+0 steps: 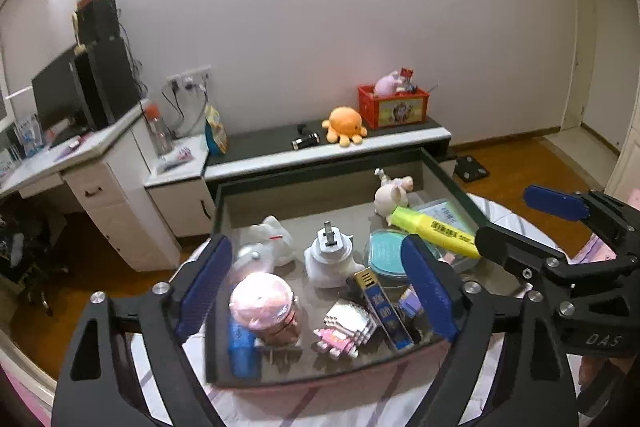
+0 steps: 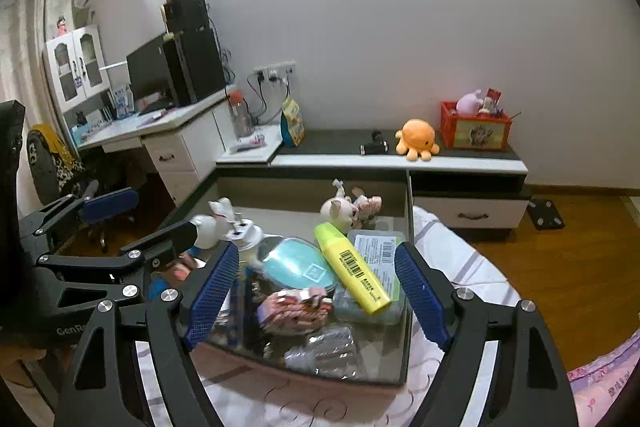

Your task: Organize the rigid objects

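Observation:
A dark-rimmed tray (image 1: 320, 377) sits on a striped sheet and holds several small items. Among them are a yellow highlighter (image 1: 436, 231) lying on a clear box (image 2: 376, 255), a teal oval case (image 2: 296, 267), a pig figurine (image 1: 392, 193), a white plug adapter (image 1: 330, 255), a pink jar (image 1: 264, 303) and a pink block figure (image 2: 296, 307). My left gripper (image 1: 316, 291) hovers open over the tray's near left part, holding nothing. My right gripper (image 2: 318, 291) hangs open above the highlighter side, also with nothing held. Each gripper shows at the edge of the other's view.
Behind the tray runs a low cabinet (image 2: 400, 161) with an orange octopus plush (image 2: 418, 139) and a red crate (image 2: 476, 127). A desk with a monitor (image 2: 152, 75) stands at the left. Wooden floor (image 2: 560, 267) lies to the right.

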`<state>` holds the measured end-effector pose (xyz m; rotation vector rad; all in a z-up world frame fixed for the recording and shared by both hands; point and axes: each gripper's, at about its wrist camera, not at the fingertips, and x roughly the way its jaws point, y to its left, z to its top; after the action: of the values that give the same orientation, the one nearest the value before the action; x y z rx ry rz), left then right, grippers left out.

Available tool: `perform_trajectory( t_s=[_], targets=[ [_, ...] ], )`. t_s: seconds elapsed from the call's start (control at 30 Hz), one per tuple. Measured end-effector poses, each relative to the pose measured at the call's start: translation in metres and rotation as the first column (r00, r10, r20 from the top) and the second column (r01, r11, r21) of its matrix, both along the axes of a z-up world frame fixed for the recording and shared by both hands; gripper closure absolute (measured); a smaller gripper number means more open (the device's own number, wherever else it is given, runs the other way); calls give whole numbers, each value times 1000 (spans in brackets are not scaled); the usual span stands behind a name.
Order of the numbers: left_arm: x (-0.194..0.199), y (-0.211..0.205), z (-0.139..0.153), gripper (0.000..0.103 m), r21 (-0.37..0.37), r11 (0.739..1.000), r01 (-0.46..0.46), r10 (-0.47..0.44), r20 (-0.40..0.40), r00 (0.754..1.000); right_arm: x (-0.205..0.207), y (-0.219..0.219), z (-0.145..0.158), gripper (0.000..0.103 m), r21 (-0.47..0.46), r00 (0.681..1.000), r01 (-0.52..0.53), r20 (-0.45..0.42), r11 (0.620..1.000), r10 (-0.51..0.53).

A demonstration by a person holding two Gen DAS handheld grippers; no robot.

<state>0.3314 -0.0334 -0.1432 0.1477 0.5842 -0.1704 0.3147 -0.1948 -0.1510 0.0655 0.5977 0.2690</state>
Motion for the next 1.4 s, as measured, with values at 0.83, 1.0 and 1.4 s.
perform_trajectory(
  t_s=[0.83,1.0,1.4],
  targets=[
    [-245,31,106,0,-47,996,-80,92,372,924,-230,22,113,0,-58,943,58,330,997,-36],
    [-282,35,118,0,-75,993,-94,117,426,897,-259,22,120,0,-47,932,64,360,997,-43],
    [-332,33,144,0,-79,991,-110,135,496,858,-309,25,144,0,-52,895,81,443,995,-50]
  ],
)
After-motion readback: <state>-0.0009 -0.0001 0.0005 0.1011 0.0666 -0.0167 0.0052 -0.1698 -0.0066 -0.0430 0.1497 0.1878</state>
